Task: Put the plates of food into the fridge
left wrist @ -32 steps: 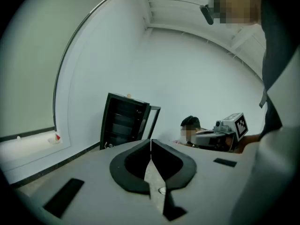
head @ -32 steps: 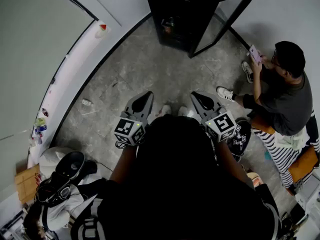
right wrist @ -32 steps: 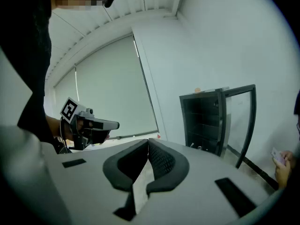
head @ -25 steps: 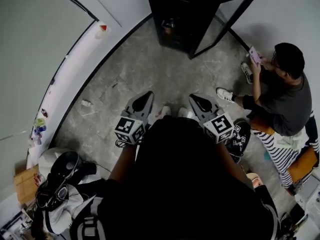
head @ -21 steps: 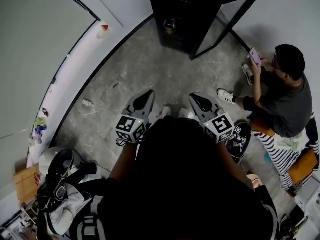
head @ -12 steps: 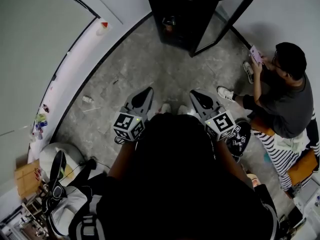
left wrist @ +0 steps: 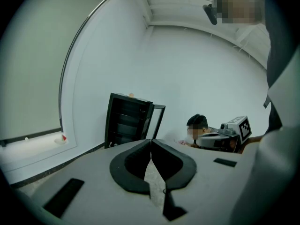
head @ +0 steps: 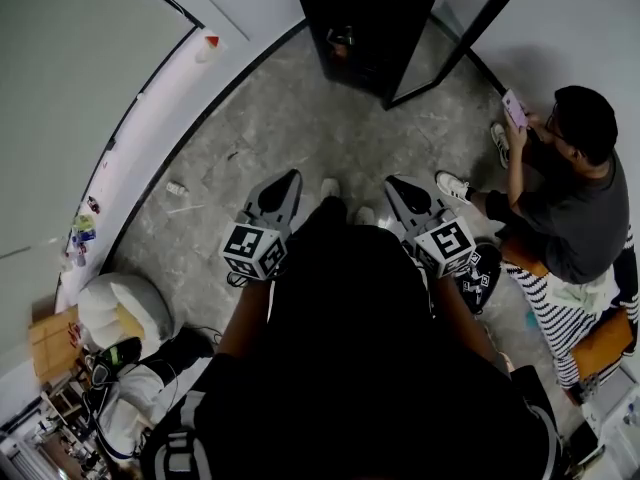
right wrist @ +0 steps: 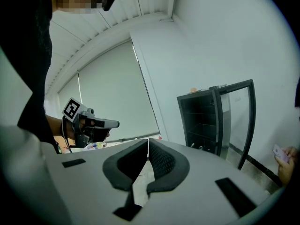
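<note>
Drifting only slightly, the left gripper (head: pixel 289 178) and right gripper (head: pixel 398 184) stay clenched and empty. The open fridge (head: pixel 350 18) remains at twelve o'clock; no plate is being carried.

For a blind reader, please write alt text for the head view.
Seen from above, a person in dark clothes points the left hand-held gripper and the right hand-held gripper toward a black fridge whose glass door stands open; another person sits at right.
</note>
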`<state>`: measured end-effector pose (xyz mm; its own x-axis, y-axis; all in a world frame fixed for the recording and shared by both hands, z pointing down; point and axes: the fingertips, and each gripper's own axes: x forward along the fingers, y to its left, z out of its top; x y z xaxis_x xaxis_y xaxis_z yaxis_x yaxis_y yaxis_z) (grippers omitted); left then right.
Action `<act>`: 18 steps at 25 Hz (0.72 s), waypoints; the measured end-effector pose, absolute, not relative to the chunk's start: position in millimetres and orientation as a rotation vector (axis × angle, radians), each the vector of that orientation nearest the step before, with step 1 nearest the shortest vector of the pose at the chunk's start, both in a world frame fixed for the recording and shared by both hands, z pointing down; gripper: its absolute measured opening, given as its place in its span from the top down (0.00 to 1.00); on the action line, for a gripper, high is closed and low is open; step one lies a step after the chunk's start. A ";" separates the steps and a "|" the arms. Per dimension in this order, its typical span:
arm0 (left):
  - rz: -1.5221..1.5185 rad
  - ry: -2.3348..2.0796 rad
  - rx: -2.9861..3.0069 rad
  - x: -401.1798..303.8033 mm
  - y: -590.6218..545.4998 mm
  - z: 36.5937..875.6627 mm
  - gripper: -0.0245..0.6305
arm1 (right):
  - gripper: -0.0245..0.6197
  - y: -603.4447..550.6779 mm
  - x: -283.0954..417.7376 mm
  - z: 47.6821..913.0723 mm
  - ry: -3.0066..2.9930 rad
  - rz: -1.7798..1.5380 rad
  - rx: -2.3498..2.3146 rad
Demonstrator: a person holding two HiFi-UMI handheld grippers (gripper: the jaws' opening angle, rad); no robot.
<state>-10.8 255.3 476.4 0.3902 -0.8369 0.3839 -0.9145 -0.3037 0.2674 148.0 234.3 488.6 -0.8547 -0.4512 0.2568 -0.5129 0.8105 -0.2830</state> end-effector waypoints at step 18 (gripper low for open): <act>0.215 -1.483 2.238 -20.0 210.9 482.4 0.93 | 0.92 194.4 135.0 498.3 -2.786 0.529 0.757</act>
